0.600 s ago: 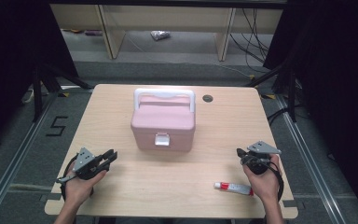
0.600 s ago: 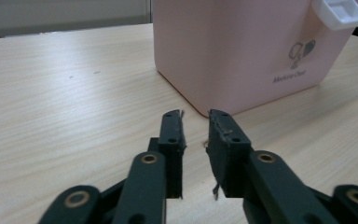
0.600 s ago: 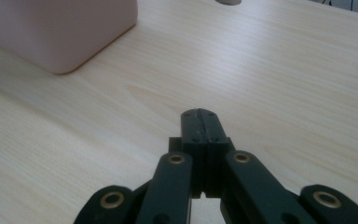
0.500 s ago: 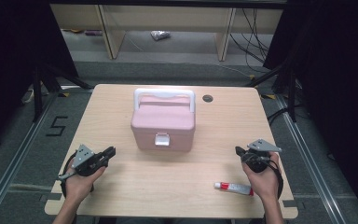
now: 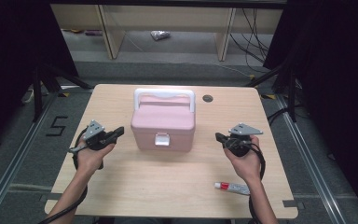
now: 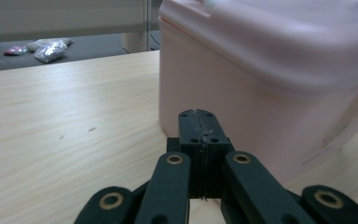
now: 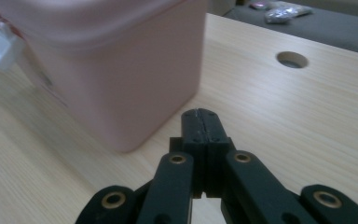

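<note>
Your left gripper (image 5: 118, 132) and right gripper (image 5: 219, 137), both pressed together and empty, flank the pink box (image 5: 163, 123).

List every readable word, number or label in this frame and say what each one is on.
"5": black mark on the floor left of the table.
Tube near the table's front right: red and white print, too small to read.
Pink box: a faint sticker on its side in the left gripper view, too blurred to read; nothing legible on its white latch.
Nothing else carries text.
</note>
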A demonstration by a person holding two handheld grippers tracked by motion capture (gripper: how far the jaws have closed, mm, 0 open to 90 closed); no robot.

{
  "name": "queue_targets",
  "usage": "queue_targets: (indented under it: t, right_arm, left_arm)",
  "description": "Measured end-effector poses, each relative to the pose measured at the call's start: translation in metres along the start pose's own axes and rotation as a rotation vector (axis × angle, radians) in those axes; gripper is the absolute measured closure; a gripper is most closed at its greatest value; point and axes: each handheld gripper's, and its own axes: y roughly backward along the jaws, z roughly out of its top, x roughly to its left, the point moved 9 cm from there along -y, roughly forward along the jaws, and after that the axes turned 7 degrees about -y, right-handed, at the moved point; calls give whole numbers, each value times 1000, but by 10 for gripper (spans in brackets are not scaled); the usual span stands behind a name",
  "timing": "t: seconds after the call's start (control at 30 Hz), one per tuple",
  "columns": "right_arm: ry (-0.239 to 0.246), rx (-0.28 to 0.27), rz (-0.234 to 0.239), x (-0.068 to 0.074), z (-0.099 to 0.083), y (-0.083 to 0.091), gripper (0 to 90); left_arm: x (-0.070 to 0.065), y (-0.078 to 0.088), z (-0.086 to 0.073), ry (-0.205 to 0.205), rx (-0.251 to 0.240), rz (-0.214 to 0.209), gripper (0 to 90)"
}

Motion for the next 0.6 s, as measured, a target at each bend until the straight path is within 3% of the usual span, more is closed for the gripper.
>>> queue_targets:
  t: [0.03,0.13,0.17,0.23,0.33,0.6]
  right_arm:
    - [5,3,34,7,4,-10,900]
    - [-2,7,64,16,10,-21,900]
    - [-25,16,86,21,11,-25,900]
    - [1,24,90,22,12,-27,900]
    - [-1,42,103,27,14,-35,900]
    - [17,37,120,31,17,-42,900]
  left_arm:
    - [-2,-7,2,-12,6,3,897]
    - [-3,-15,7,-37,-5,-1,897]
    - [-3,-18,9,-44,-16,-4,897]
    - [-4,-20,10,-56,-19,-7,897]
    - [-6,-26,14,-78,-20,-16,898]
    - [-6,-31,14,-71,-4,-39,898]
